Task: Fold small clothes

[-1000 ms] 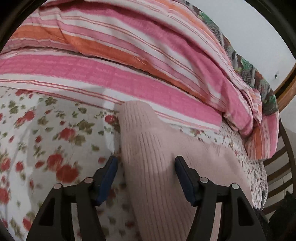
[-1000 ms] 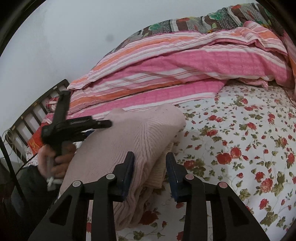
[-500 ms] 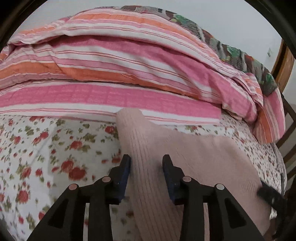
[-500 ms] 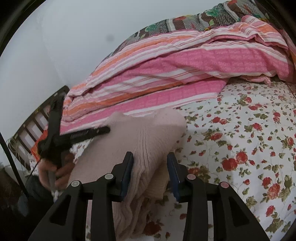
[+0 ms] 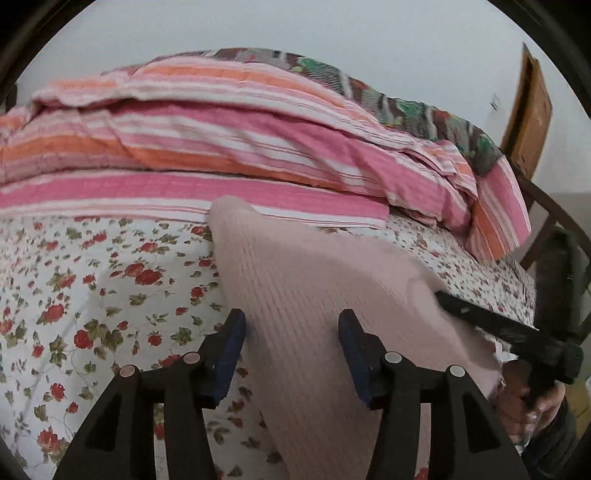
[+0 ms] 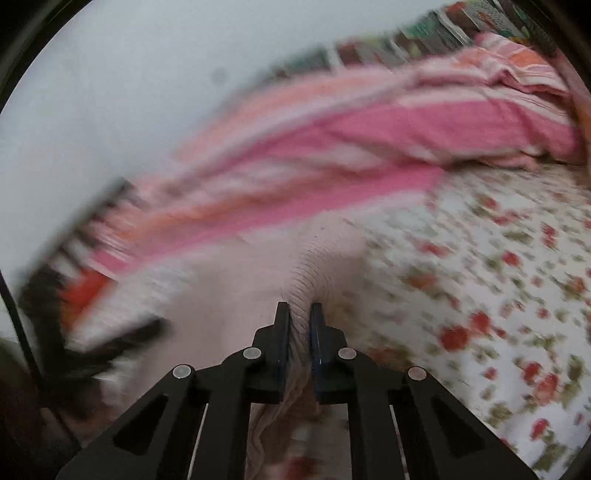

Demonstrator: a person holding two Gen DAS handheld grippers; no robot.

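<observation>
Pink sweater is seen at frame centre, lying on the floral sheet below the striped quilt. Left gripper is spread wide astride the sweater edge, nothing clamped. Right gripper, lower centre of the blurred right view, is pinched onto a sweater fold.

I'm in a home bedroom: under me a bed with a rose-print sheet, a heaped pink-and-orange striped quilt against the plain pale wall, a dark slatted bed frame and a wooden door off to one side.
</observation>
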